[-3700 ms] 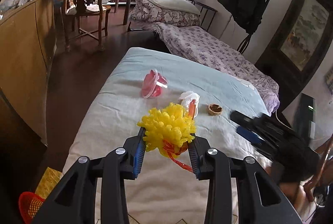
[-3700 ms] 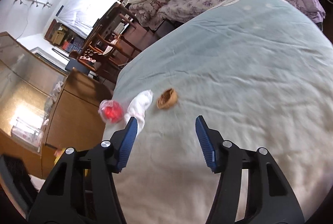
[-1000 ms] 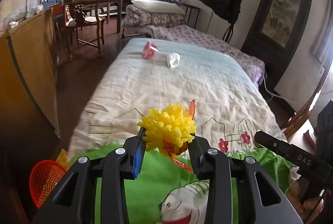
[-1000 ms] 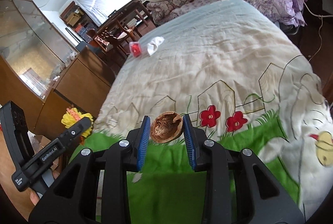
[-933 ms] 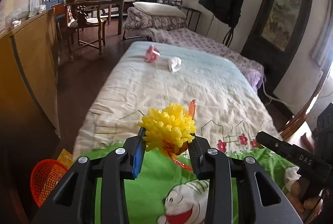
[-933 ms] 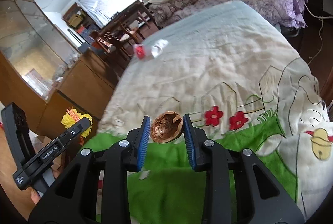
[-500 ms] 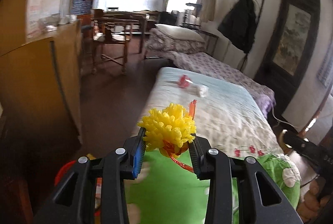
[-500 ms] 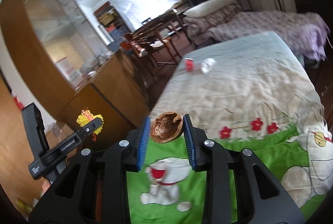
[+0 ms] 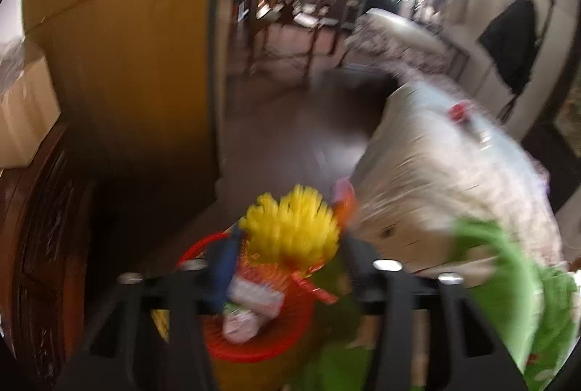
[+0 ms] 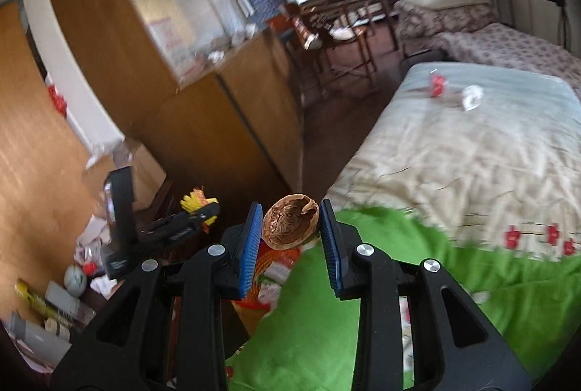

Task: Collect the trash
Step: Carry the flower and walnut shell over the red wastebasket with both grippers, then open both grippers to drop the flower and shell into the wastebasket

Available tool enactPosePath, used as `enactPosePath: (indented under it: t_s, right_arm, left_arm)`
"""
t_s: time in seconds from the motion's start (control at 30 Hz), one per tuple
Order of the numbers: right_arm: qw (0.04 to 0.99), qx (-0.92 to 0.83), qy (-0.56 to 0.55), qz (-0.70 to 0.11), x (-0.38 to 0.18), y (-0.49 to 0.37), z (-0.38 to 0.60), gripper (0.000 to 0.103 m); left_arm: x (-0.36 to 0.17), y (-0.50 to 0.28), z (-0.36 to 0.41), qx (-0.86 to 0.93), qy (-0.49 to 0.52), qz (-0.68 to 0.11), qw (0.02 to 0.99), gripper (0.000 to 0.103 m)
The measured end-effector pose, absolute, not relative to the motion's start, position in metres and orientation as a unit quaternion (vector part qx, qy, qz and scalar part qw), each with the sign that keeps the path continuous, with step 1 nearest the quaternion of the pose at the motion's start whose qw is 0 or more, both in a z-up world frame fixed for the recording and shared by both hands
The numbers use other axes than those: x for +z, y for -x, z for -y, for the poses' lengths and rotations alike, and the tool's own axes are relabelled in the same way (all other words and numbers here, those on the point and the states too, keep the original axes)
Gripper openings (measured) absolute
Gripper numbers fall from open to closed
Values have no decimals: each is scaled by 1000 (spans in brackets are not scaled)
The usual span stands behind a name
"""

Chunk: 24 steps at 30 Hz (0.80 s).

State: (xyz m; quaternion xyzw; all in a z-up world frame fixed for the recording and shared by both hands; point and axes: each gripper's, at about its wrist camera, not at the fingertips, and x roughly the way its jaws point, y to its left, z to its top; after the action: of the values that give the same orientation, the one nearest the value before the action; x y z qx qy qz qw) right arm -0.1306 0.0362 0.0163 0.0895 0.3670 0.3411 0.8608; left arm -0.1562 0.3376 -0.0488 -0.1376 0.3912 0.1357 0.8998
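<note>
Drop-off step: left gripper (image 9: 287, 267) jaws are opening, yellow pompom (image 9: 290, 227) between them above the red basket (image 9: 254, 343) at 6 o'clock. Right gripper (image 10: 290, 227), clamped on the walnut shell (image 10: 290, 222), should release next over it.

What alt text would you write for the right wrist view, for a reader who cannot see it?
The right gripper holds a brown walnut shell above a green bedspread. Lower left, the left gripper carries a yellow pompom near a red basket.
</note>
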Motion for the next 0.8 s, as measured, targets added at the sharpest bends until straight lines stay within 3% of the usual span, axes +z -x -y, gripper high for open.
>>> enactPosePath:
  t_s: [0.07, 0.23, 0.67, 0.8]
  right_arm:
    - [853, 347, -75, -382, 9, 126, -57, 33]
    - [834, 364, -46, -413, -8, 117, -103, 33]
    - [762, 426, 27, -487, -66, 100, -223, 36]
    - [745, 439, 16, -502, -77, 94, -236, 50]
  left_arm:
    - [-65, 159, -353, 158, 145, -403, 890, 83]
    - [-93, 172, -395, 200, 175, -423, 866, 92]
    - [-148, 207, -469, 282, 230, -446, 818, 94]
    - [-153, 209, -473, 292, 223, -449, 815, 94]
